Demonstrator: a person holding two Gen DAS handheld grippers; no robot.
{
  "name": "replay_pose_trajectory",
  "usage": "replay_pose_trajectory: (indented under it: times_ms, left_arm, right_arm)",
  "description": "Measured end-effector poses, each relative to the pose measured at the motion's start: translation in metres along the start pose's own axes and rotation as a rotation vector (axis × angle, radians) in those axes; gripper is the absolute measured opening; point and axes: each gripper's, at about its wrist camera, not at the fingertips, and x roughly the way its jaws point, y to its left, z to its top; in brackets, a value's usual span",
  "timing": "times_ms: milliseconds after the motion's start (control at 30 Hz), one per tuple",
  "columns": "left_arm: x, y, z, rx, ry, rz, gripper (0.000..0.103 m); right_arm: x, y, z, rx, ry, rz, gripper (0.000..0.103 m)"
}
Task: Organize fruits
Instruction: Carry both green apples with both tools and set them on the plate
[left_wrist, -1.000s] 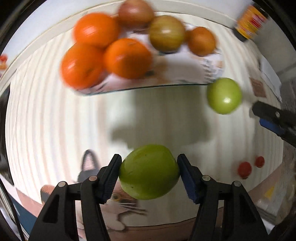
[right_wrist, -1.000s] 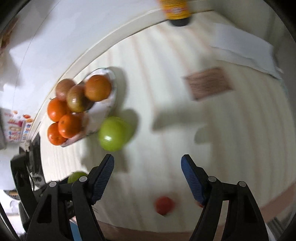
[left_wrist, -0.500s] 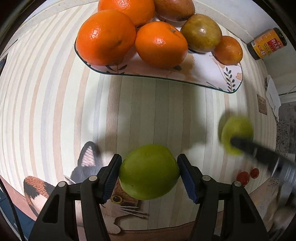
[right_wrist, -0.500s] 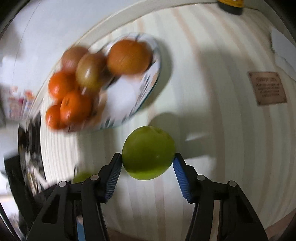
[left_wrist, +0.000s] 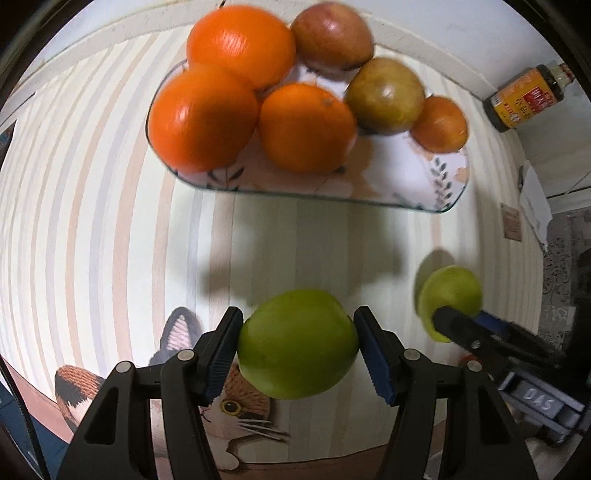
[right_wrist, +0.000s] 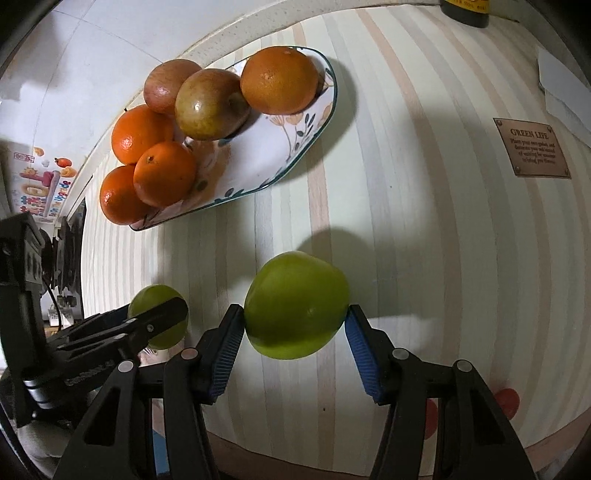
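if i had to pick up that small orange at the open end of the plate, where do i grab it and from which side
Grip the small orange across its widest middle, coming down from above. It is round, so only a hold across the middle seems secure. An apple sits against one side and the plate rim curves up close behind it, so a sideways approach looks cramped. Both grippers already hold green apples.

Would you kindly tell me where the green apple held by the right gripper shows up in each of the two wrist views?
Left wrist view: the right gripper's green apple sits at the right edge, low, partly behind that gripper's finger.
Right wrist view: the same apple is centre-bottom, clamped between the blue pads.
Shared landmark: the floral fruit plate with oranges.
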Motion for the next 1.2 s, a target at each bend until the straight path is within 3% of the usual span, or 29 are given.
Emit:
replay_pose_trajectory:
  times_ms: [300, 467, 533, 667, 733, 833, 1000, 1067, 1200]
  left_arm:
    - [-0.060, -0.029, 0.048, 0.025, -0.092, -0.109, 0.060]
    - [-0.054, -0.050, 0.087, 0.078, -0.075, -0.087, 0.060]
    - [-0.043, -0.055, 0.098, 0.081, -0.050, -0.078, 0.060]
    - [-0.025, -0.064, 0.110, 0.108, -0.029, -0.026, 0.060]
    - [-0.021, -0.065, 0.108, 0.115, -0.023, -0.004, 0.060]
    - [-0.025, -0.056, 0.101, 0.101, -0.024, -0.027, 0.060]
    - [-0.041, -0.030, 0.085, 0.063, -0.040, -0.028, 0.060]
    - [-0.047, -0.020, 0.082, 0.046, -0.048, -0.020, 0.060]
    - [-0.057, -0.005, 0.078, 0.032, -0.069, -0.011, 0.060]
  right_arm:
    - [-0.035, -0.003, 0.015, 0.067, -0.095, 0.119, 0.059]
    - [-0.051, 0.003, 0.044, 0.045, -0.162, 0.126, 0.057]
    - [-0.053, 0.004, 0.059, 0.019, -0.179, 0.130, 0.052]
    - [-0.046, 0.012, 0.078, -0.048, -0.183, 0.073, 0.052]
    - [-0.038, 0.016, 0.082, -0.063, -0.164, 0.058, 0.052]
    - [-0.039, 0.009, 0.061, -0.036, -0.108, 0.126, 0.052]
    - [-0.002, 0.022, 0.010, -0.037, 0.093, 0.176, 0.063]
    - [0.016, 0.039, 0.001, -0.080, 0.128, 0.148, 0.066]
    - [0.038, 0.064, -0.016, -0.211, 0.164, -0.011, 0.065]
